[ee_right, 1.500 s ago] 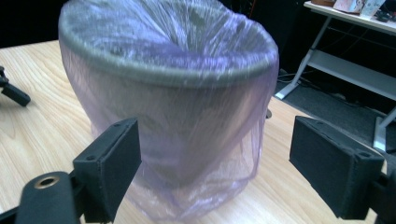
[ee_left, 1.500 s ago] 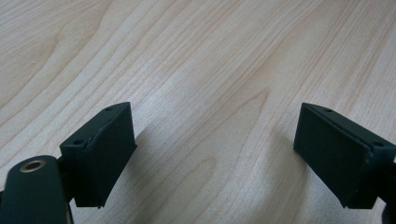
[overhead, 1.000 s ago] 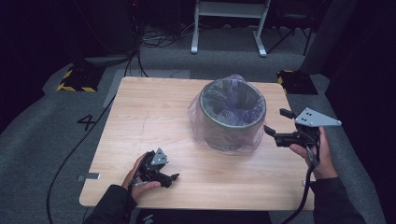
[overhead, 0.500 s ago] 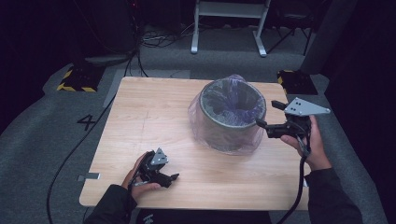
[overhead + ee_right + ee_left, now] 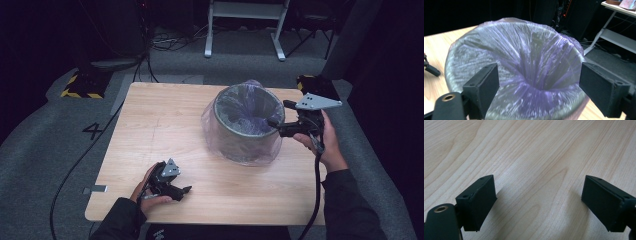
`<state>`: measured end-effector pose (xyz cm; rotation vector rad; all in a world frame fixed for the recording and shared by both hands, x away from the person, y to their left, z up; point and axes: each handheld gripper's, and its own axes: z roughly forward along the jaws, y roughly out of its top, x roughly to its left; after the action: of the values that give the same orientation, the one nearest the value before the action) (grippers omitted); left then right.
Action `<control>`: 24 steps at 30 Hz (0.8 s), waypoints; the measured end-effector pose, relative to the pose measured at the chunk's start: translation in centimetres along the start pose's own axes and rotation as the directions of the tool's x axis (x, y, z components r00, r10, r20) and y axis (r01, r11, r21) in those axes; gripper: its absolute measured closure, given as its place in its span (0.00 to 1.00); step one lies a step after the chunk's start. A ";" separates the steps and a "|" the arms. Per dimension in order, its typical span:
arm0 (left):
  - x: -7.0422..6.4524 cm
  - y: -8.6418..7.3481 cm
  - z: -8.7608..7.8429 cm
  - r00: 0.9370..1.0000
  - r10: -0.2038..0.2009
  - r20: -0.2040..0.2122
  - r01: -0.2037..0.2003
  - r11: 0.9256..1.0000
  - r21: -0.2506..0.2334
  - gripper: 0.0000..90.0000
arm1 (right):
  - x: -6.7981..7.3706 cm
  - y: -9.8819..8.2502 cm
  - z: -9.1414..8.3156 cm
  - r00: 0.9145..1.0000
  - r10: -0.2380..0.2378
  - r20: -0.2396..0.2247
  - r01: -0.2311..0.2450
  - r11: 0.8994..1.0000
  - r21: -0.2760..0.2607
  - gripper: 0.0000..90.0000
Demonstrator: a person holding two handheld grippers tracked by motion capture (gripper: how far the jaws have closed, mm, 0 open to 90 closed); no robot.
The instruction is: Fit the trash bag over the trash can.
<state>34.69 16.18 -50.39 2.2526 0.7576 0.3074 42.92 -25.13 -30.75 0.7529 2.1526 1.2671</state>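
A round grey bin (image 5: 245,125) lined with a thin purple plastic bag (image 5: 524,65) stands right of the table's middle; the bag folds over its rim and down its outside. My right gripper (image 5: 276,122) is held at the bin's right rim, open, jaws wide apart over the bag's edge (image 5: 537,86) with nothing between them. My left gripper (image 5: 184,191) rests low over the bare wood near the front edge, also open (image 5: 537,202) and empty.
The light wooden table (image 5: 160,125) has free room on its left half. Grey carpet surrounds it, with a black cable (image 5: 75,165) on the left, a white frame's legs (image 5: 245,30) behind, and yellow-black striped blocks (image 5: 80,87) at both far corners.
My right gripper has moved left and slightly up, from beside the bin to its right rim. The left gripper has stayed put.
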 end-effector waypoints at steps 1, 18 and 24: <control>0.0 0.0 0.0 1.000 0.000 0.000 0.000 1.000 0.000 0.13 | -0.1 0.1 0.1 1.000 0.008 -0.002 -0.008 1.000 -0.003 0.18; 0.0 0.0 0.0 1.000 0.001 0.001 -0.001 1.000 0.000 0.13 | -1.6 1.3 3.5 0.999 0.053 0.012 -0.053 0.998 0.028 0.19; 0.0 0.0 0.0 1.000 0.001 0.000 -0.001 1.000 0.000 0.13 | -1.4 1.9 4.6 0.999 0.036 0.011 -0.036 0.998 0.056 0.19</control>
<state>34.71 16.18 -50.39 2.2530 0.7558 0.3078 47.44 -22.58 -30.79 0.8226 2.1838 1.2227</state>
